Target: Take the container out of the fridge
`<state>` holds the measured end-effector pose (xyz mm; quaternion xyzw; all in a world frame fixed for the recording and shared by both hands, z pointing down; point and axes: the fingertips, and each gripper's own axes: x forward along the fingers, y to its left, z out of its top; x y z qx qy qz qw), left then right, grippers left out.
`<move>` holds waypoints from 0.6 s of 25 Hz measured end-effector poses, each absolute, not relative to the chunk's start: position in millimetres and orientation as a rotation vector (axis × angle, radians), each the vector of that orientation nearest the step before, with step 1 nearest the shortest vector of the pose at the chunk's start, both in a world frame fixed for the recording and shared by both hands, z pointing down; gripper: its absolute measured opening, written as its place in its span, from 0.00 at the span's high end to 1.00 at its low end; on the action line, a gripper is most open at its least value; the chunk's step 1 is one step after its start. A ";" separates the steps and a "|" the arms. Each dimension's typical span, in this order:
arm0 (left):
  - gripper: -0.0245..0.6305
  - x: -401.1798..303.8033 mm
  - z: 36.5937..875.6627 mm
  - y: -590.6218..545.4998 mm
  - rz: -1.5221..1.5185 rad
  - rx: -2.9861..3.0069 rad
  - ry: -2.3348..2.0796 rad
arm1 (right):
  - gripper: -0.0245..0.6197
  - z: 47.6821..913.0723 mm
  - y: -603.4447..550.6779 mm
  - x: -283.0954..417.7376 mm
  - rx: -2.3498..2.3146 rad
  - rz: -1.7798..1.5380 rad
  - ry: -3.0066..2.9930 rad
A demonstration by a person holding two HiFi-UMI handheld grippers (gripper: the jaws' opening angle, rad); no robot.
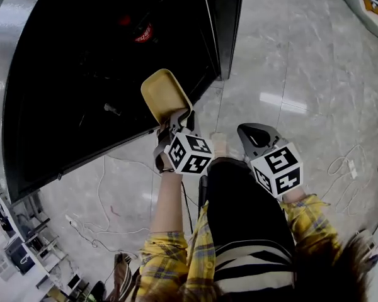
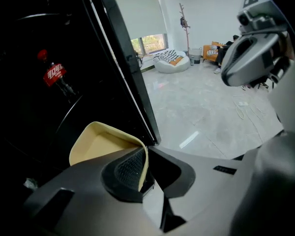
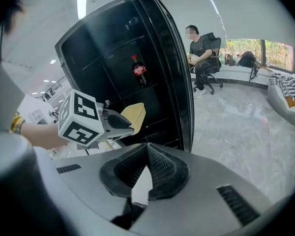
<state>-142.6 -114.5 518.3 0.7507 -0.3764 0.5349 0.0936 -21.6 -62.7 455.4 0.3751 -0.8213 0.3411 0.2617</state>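
Left claw (image 1: 175, 117) is pinching the near rim of the yellow container (image 1: 164, 93), which juts straight ahead at the open fridge's (image 1: 82, 74) mouth, long axis pointing inward, while the right claw (image 1: 255, 134) hangs pressed together, empty, farther out.

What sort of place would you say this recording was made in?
Most likely an open office or lab: the fridge stands on a wide polished floor, a person sits on an office chair, and a beanbag lies by the window.
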 end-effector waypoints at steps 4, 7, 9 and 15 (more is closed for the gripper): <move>0.90 -130.8 500.8 -96.4 1.648 2.333 -0.985 | 0.92 439.9 -60.1 -19.3 1.016 0.907 -2.238; 0.90 -124.1 486.4 -82.9 1.664 2.400 -0.897 | 0.92 430.3 -60.1 -18.1 1.017 0.888 -2.243; 0.90 -118.8 475.1 -71.4 1.664 2.445 -0.843 | 0.92 423.5 -58.4 -15.4 1.022 0.879 -2.244; 0.90 -107.4 438.2 -42.7 1.601 2.570 -0.705 | 0.92 406.4 -53.0 -3.7 1.033 0.859 -2.248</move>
